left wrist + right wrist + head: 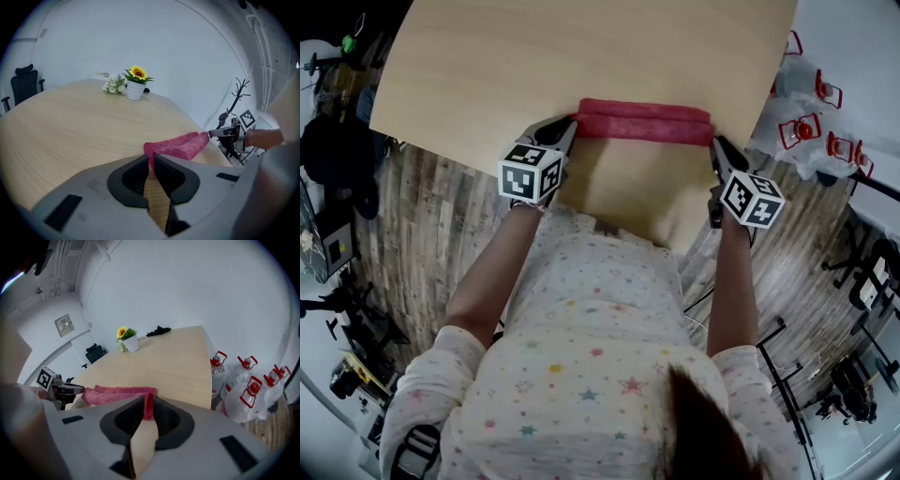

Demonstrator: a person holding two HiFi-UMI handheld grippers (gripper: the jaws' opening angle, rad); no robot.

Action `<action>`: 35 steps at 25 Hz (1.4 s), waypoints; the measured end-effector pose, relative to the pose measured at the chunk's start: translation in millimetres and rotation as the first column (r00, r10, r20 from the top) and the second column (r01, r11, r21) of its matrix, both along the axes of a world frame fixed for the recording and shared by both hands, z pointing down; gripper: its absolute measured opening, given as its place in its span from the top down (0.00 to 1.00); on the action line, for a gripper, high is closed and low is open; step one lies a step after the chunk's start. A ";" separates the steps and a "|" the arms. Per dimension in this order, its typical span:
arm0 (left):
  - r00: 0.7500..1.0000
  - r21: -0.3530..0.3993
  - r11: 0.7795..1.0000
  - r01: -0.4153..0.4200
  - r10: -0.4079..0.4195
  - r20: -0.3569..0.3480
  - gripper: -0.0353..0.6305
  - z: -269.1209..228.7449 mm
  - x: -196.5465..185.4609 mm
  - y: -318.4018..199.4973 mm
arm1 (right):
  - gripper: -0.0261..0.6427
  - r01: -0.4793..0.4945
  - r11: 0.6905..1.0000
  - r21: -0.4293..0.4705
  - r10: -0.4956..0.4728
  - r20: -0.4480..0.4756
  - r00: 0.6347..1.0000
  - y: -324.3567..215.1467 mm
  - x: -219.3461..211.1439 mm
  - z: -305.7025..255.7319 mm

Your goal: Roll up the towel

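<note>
- Both ends of the red towel (645, 122) are clamped, centre frame in the head view.
- Left tool (151, 158) is closed on one end, right tool (147, 404) on the other.
- Towel lies in a long roll by the table (581, 56)'s lower edge.

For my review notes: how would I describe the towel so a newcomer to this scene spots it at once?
Start at the pale wooden table and go to the side nearest the person. The towel lies there as a long folded strip, its ends pinched by the left gripper and right gripper. It is the only pink thing on the table.
</note>
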State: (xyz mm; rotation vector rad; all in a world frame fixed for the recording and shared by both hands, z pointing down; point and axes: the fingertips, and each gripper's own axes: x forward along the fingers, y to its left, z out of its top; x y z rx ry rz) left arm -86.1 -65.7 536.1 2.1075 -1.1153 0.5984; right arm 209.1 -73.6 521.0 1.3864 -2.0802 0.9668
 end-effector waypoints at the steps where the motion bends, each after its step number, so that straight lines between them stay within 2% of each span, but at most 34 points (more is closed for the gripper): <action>1: 1.000 0.002 1.000 -0.004 0.004 -0.002 0.92 -1.8 -1.3 0.1 | 0.88 0.016 1.000 0.016 -0.016 -0.013 1.000 1.3 -1.1 -4.2; 4: 0.999 0.007 0.999 -0.040 0.040 0.004 0.92 -7.3 -2.4 3.6 | 0.87 0.064 0.997 0.036 -0.062 -0.036 0.997 7.6 -8.7 -13.6; 8: 0.995 0.000 0.995 -0.102 0.102 0.001 0.91 -8.9 4.7 17.5 | 0.83 0.074 0.997 0.005 -0.074 -0.037 0.997 22.1 -14.5 -10.2; 13: 0.989 -0.029 0.989 -0.148 0.149 0.015 0.78 6.8 16.4 31.3 | 0.78 0.072 0.996 -0.054 -0.076 -0.077 0.994 31.4 -11.2 15.7; 16: 0.983 -0.041 0.983 -0.178 0.179 0.039 0.76 16.2 25.0 33.9 | 0.77 0.099 0.993 -0.065 -0.105 -0.097 0.990 27.3 -14.5 24.0; 19: 0.979 -0.033 0.983 -0.182 0.185 0.084 0.77 19.9 25.8 30.2 | 0.77 0.133 0.988 -0.073 -0.140 -0.101 0.985 21.3 -24.1 25.1; 22: 0.977 -0.016 0.983 -0.182 0.182 0.112 0.83 19.9 21.5 26.7 | 0.83 0.138 0.988 -0.075 -0.145 -0.104 0.984 16.8 -27.7 24.6; 29: 0.978 0.012 0.981 -0.196 0.195 0.076 0.89 9.5 16.4 20.0 | 0.89 0.138 0.985 -0.098 -0.145 -0.062 0.988 22.5 -28.5 19.9; 35: 0.970 -0.007 0.971 -0.239 0.239 0.039 0.90 -1.7 11.5 33.7 | 0.90 0.159 0.978 -0.139 -0.162 -0.013 0.987 45.2 -33.5 12.1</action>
